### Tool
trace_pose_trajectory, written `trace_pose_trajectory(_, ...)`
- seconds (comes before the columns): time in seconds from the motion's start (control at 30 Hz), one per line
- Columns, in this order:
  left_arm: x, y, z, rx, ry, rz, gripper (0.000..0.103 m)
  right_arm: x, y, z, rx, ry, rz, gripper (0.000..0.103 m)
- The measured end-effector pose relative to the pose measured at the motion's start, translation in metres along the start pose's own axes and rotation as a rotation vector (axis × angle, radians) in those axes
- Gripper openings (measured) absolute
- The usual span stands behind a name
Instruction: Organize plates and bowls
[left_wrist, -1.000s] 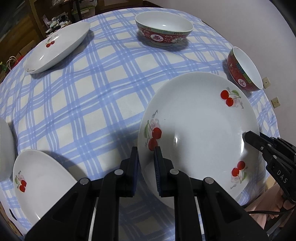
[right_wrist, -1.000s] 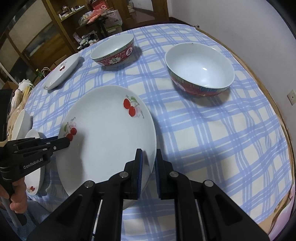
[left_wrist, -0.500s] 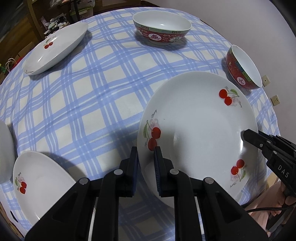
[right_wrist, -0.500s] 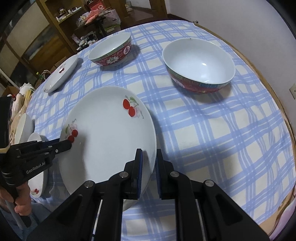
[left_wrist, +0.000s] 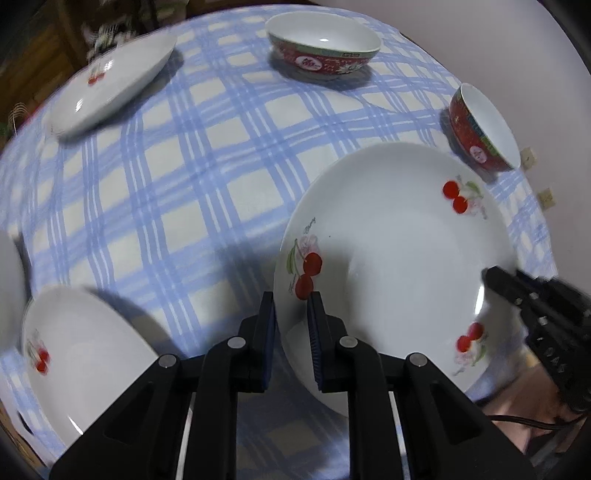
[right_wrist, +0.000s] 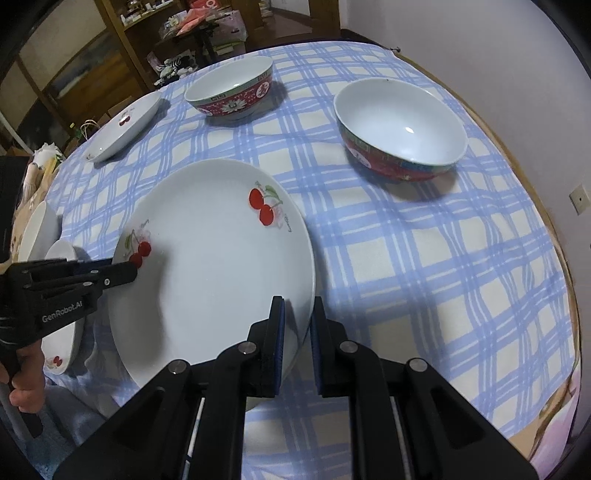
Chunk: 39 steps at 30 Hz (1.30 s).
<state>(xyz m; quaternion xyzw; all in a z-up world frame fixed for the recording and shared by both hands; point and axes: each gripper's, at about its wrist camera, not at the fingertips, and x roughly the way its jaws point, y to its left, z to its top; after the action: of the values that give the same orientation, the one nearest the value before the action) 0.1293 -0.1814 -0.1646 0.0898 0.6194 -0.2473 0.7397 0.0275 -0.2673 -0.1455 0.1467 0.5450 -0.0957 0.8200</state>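
White cherry plate (right_wrist: 214, 266) raised over blue-checked counter (right_wrist: 406, 258), left gripper (left_wrist: 290, 325) and right gripper (right_wrist: 297, 332) clenched on opposite rims, two red bowls (right_wrist: 400, 129) beyond, more cherry plates (left_wrist: 110, 79) around.

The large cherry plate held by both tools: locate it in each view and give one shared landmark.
Left wrist view: large cherry plate, right of centre.
Right wrist view: the plate, left of centre.
Shared landmark: far red bowl on the blue checked tablecloth.
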Motion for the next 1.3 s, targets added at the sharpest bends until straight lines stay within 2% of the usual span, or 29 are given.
trace_pose_trajectory(0.07,-0.001,0.002,-0.001,-0.011,0.016,-0.032,0.016,-0.004,-0.002,-0.002,0.010,-0.006,0.003,0.015)
trace_pose_trajectory(0.2,0.002,-0.005,-0.002,0.038,0.005,0.027,0.016,0.000,0.000,-0.002,-0.004,0.007,-0.016,0.015)
trace_pose_trajectory(0.3,0.004,-0.008,-0.002,0.053,0.005,0.040,0.016,0.003,0.001,-0.002,-0.011,0.017,-0.035,0.015)
trace_pose_trajectory(0.43,0.004,-0.008,-0.001,0.064,-0.002,0.056,0.016,0.002,0.000,0.000,-0.002,0.006,-0.011,0.015)
trace_pose_trajectory(0.53,0.003,-0.008,0.000,0.072,-0.013,0.086,0.020,0.002,-0.002,0.002,0.011,0.007,0.006,0.015)
trace_pose_trajectory(0.73,-0.004,0.005,0.000,0.036,-0.012,0.067,0.026,-0.001,0.003,0.003,0.001,-0.005,-0.024,0.017)
trace_pose_trajectory(0.87,-0.014,0.009,-0.003,0.008,-0.014,0.054,0.026,-0.013,0.006,0.002,-0.010,-0.046,-0.035,0.035)
trace_pose_trajectory(0.97,-0.029,0.013,-0.010,0.023,-0.046,0.093,0.026,-0.020,0.009,0.002,-0.024,-0.072,-0.068,0.057)
trace_pose_trajectory(1.0,-0.031,0.013,-0.012,0.020,-0.051,0.106,0.027,-0.022,0.010,0.002,-0.028,-0.082,-0.078,0.061)
trace_pose_trajectory(1.17,-0.052,0.015,-0.024,0.032,-0.071,0.136,0.047,-0.035,0.015,0.001,-0.031,-0.128,-0.119,0.071)
trace_pose_trajectory(1.23,-0.061,0.013,-0.029,0.065,-0.090,0.168,0.052,-0.041,0.018,0.001,-0.037,-0.149,-0.124,0.075)
trace_pose_trajectory(1.3,-0.072,0.013,-0.035,0.101,-0.110,0.193,0.060,-0.048,0.023,0.000,-0.048,-0.176,-0.133,0.087)
